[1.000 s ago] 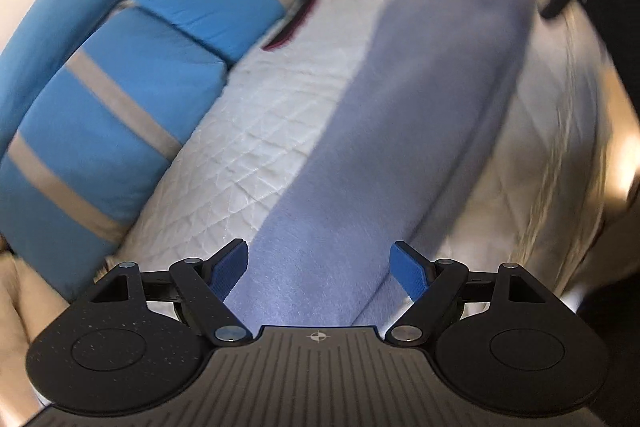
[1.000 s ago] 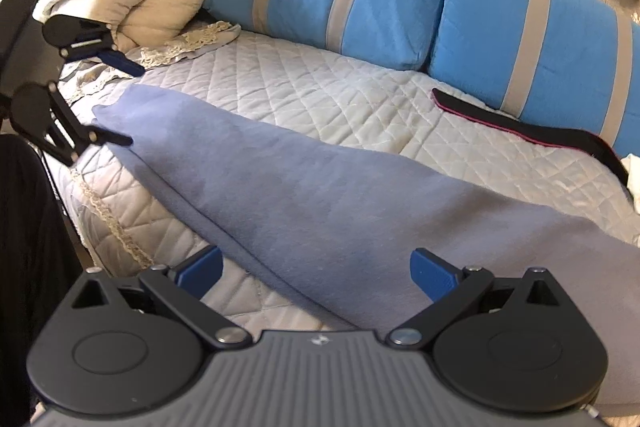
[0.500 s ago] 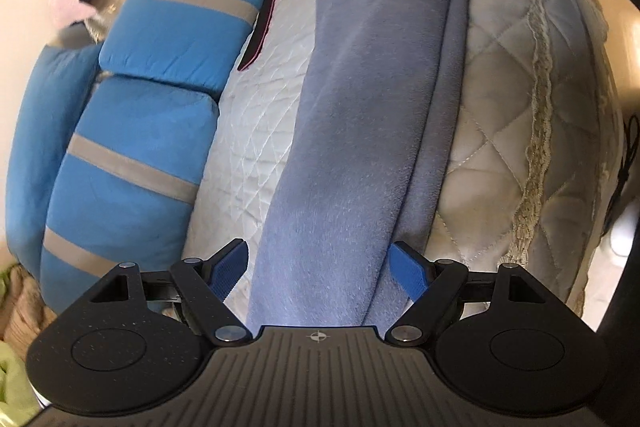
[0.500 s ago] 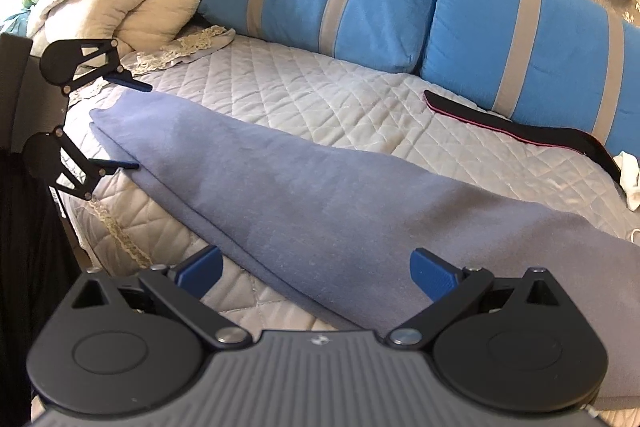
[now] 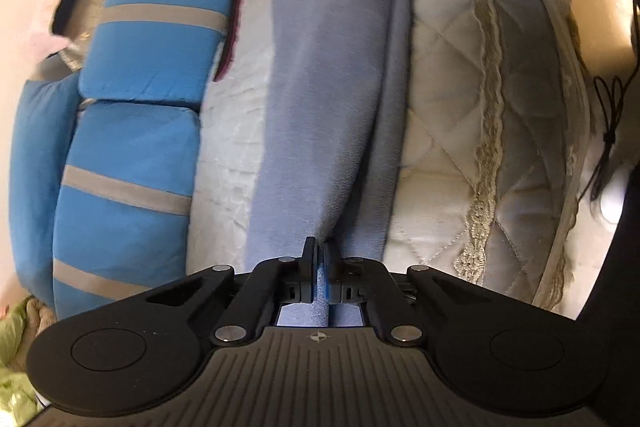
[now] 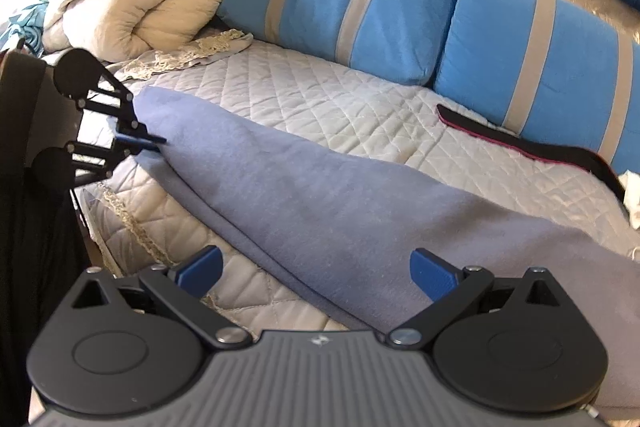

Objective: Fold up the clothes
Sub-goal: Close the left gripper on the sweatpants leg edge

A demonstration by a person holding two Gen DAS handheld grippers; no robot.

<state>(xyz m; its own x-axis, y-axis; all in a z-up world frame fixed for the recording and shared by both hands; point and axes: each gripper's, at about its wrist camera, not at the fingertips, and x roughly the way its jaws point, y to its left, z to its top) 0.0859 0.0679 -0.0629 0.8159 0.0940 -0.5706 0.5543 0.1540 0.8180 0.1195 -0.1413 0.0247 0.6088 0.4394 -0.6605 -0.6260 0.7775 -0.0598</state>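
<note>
The left tool (image 5: 319, 259) has just been closing and now pinches 1 end of the folded blue garment (image 6: 320, 187) — the grasp step. The right tool (image 6: 316, 273) hangs wide open over the other end, gripping nothing; it likely must clamp there next. The garment lies on the bed (image 6: 320, 95), long axis running left-far to right-near in the right view.

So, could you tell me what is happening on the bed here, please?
A person is folding a long lavender-blue garment laid out on the quilted bedspread. The left claw has just closed on one end of the fabric, pinching a fold of it. The right claw is open, with the other end of the garment lying between its fingers but not gripped. No fold has been made yet.
</note>
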